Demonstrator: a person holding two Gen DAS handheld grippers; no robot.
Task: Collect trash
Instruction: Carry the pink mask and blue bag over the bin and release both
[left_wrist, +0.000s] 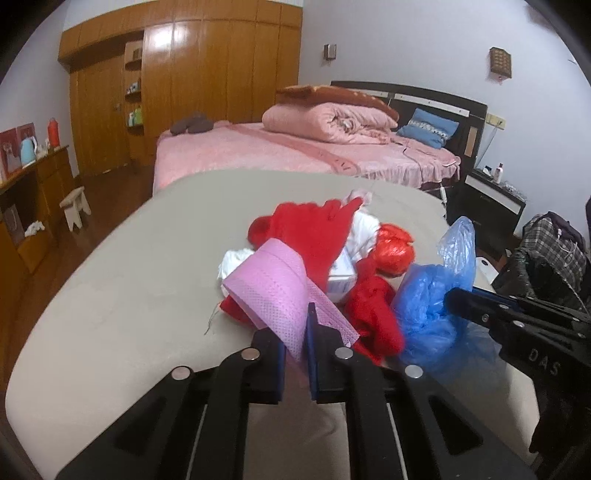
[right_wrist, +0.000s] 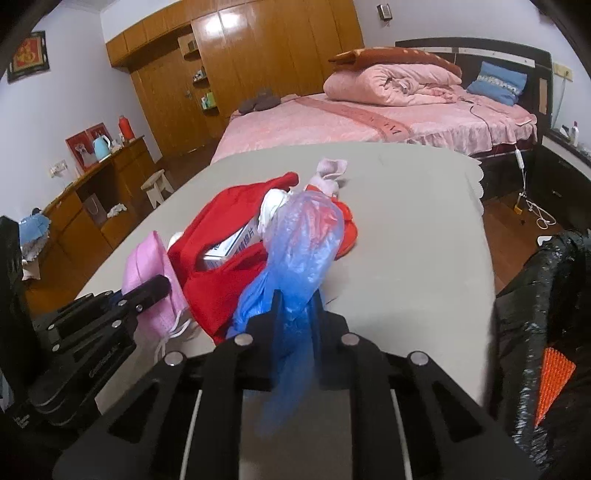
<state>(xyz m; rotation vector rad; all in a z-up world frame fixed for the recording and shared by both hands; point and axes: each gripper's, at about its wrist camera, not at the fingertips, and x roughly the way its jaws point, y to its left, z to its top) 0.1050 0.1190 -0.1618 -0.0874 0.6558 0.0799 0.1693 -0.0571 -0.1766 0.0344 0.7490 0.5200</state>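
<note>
A heap of trash lies on the grey table (left_wrist: 110, 266): red bags (left_wrist: 314, 229), white crumpled paper, a small white box (left_wrist: 341, 273) and an orange-red bag (left_wrist: 393, 251). My left gripper (left_wrist: 295, 354) is shut on a pink face mask (left_wrist: 273, 291) at the near side of the heap. My right gripper (right_wrist: 295, 317) is shut on a blue plastic bag (right_wrist: 303, 240) to the right of the heap; it also shows in the left wrist view (left_wrist: 432, 306). The pink mask also shows at left in the right wrist view (right_wrist: 151, 266).
A black trash bag (right_wrist: 543, 314) stands open at the table's right edge. A pink bed (left_wrist: 295, 147) lies beyond the table. A wooden wardrobe (left_wrist: 207, 74) and a sideboard (left_wrist: 33, 199) line the left. A small stool (left_wrist: 75, 206) stands on the floor.
</note>
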